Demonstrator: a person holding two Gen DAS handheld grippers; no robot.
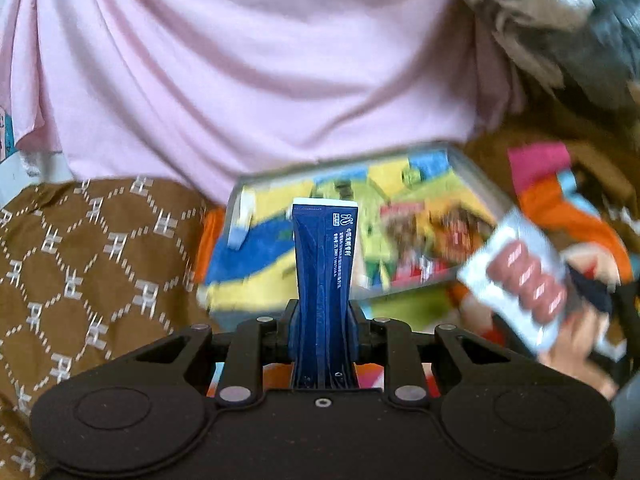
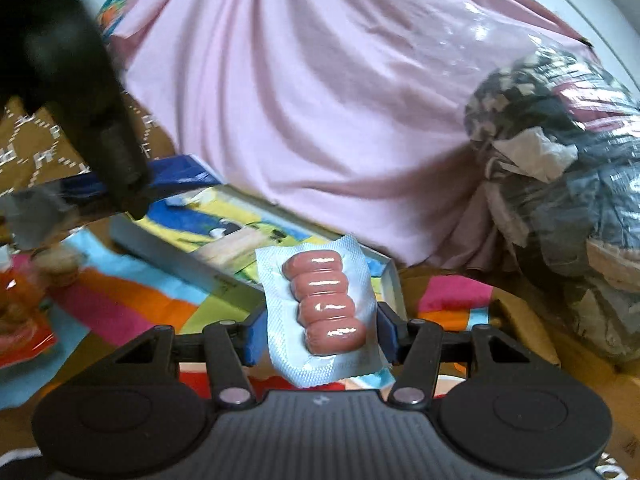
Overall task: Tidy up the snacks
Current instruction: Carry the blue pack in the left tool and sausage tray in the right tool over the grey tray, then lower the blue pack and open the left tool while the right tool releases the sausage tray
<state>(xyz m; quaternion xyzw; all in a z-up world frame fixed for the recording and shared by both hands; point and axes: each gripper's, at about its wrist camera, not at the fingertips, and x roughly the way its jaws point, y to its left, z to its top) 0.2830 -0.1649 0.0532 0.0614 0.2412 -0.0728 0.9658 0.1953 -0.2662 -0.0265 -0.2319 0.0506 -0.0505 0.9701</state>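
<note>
My left gripper [image 1: 322, 320] is shut on a dark blue snack packet [image 1: 323, 272] that stands up between its jaws, in front of a shallow grey tray [image 1: 476, 178] lined with colourful snack packs. My right gripper [image 2: 318, 334] is shut on a pale blue pack of several pink sausages [image 2: 324, 300]. That sausage pack [image 1: 520, 276] also shows in the left wrist view, low at the right of the tray. In the right wrist view the left gripper [image 2: 120, 160] with the blue packet [image 2: 180, 176] hangs over the tray's [image 2: 168, 258] left end.
A pink cloth [image 1: 260, 60] hangs behind the tray. A brown patterned cushion [image 1: 88, 260] lies at the left. A striped colourful cloth [image 2: 120, 300] lies under the tray. A clear bag of dark clothing [image 2: 560, 160] sits at the right. Orange wrapped snacks [image 2: 20, 312] lie at the left.
</note>
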